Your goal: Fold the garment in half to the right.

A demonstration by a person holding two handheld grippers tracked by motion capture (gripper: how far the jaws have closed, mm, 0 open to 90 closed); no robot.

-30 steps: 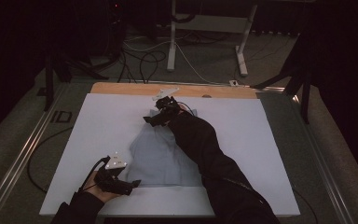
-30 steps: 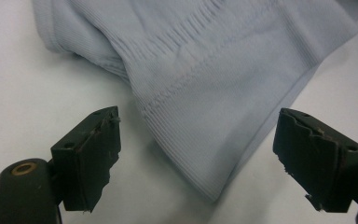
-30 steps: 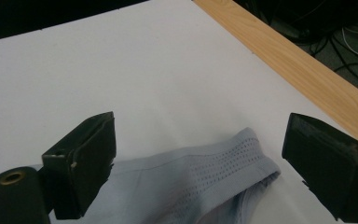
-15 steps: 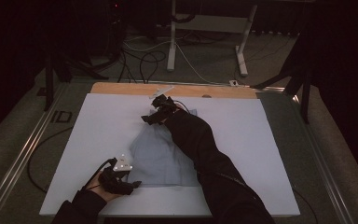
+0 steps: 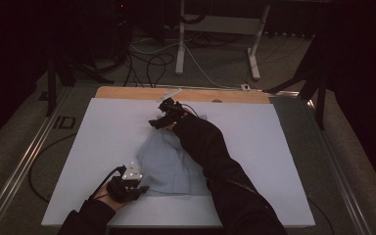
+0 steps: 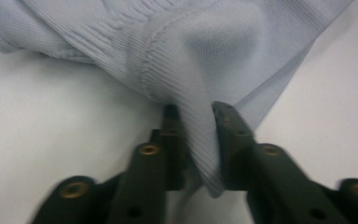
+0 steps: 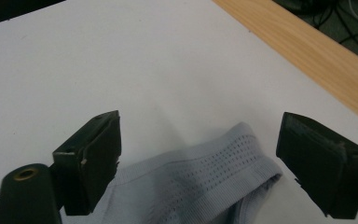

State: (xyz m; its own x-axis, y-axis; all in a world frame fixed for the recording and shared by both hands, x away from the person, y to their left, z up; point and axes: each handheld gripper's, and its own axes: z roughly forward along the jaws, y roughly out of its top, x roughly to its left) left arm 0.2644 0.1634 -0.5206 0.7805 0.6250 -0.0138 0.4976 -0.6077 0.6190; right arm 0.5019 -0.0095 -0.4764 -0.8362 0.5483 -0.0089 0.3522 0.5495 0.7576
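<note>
A pale blue knitted garment (image 5: 169, 161) lies spread on the white table top (image 5: 274, 147). My left gripper (image 5: 139, 188) is at the garment's near left corner and is shut on a pinched fold of the fabric (image 6: 198, 135). My right gripper (image 5: 157, 122) is at the garment's far edge, with a dark sleeve (image 5: 210, 152) lying across the cloth. In the right gripper view its jaws stand wide apart (image 7: 198, 158), and the ribbed, perforated hem (image 7: 214, 172) lies on the table between them, untouched.
A bare wooden strip (image 5: 127, 93) runs along the table's far edge. Beyond it stand white desk legs (image 5: 181, 44) and loose cables (image 5: 147, 63) on the floor. A metal rail (image 5: 24, 166) borders the table's left side.
My right gripper has moved slightly left and nearer along the garment's far edge. The left gripper has stayed at the near left corner.
</note>
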